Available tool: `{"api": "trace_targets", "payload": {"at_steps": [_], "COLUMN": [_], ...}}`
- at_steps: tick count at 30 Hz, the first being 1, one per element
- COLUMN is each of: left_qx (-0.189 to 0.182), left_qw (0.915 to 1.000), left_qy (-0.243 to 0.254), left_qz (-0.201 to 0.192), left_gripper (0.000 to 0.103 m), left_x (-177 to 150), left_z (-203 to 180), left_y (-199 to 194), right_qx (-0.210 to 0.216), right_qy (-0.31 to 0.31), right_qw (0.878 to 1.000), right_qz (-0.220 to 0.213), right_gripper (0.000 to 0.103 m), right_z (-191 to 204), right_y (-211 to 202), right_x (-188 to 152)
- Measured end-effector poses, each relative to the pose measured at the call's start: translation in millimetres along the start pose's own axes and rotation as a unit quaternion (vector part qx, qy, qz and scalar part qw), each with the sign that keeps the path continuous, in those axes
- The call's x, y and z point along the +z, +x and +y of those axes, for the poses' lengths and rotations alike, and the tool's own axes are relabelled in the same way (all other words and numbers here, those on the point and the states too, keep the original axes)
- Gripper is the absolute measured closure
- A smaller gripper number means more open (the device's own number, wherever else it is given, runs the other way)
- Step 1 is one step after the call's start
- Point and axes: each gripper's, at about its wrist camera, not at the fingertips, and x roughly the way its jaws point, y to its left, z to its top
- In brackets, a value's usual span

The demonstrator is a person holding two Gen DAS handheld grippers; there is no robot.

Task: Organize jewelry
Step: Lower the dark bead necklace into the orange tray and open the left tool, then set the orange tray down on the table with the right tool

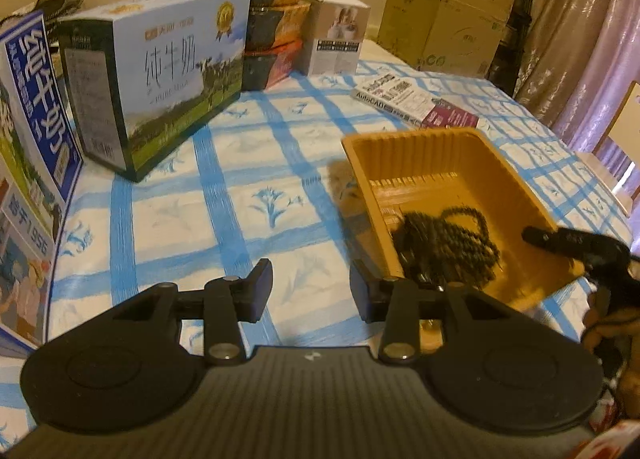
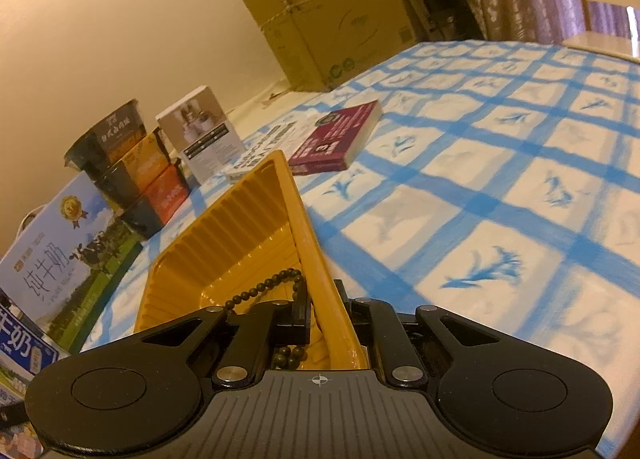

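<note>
The left claw (image 1: 312,291) hangs over the desk (image 1: 248,163) with its jaws apart and nothing between them, only the blue-checked cloth below. Just right of it stands a yellow tray (image 1: 416,155) holding a heap of dark beads (image 1: 448,243). The right claw (image 1: 560,239) reaches in over the tray's right rim at the edge of view, blurred. At the far left stand milk cartons (image 1: 168,75), with stacked noodle bowls (image 1: 272,19) and a small white box (image 1: 340,35) beyond. Books (image 1: 412,99) lie behind the tray.
</note>
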Motion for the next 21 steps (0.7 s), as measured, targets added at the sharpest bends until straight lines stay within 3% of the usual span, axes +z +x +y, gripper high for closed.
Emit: {"api": "trace_targets", "payload": {"at_steps": [8,17,20,21], "left_qx": [0.004,0.015,0.021,0.024], "left_qw": [0.9999,0.9997,0.9995,0.9995], "left_qy": [-0.008,-0.012,-0.013,-0.012], "left_qz": [0.011,0.016,0.018,0.018], "left_gripper": [0.063,0.061,0.056,0.052], "left_x": [-12,-22,-26,-27], "left_z": [4,7,6,5], "left_y": [11,12,12,11], "right_qx": [0.021,0.049,0.049,0.045], "right_qy": [-0.002,-0.048,-0.067,-0.077], "right_qw": [1.0,0.997,0.996,0.995], "right_qz": [0.019,0.031,0.041,0.043], "right_gripper": [0.094,0.094,0.092,0.087], "right_z": [-4,-20,-20,-20], "right_y": [35,54,54,53], "right_x": [4,15,15,15]}}
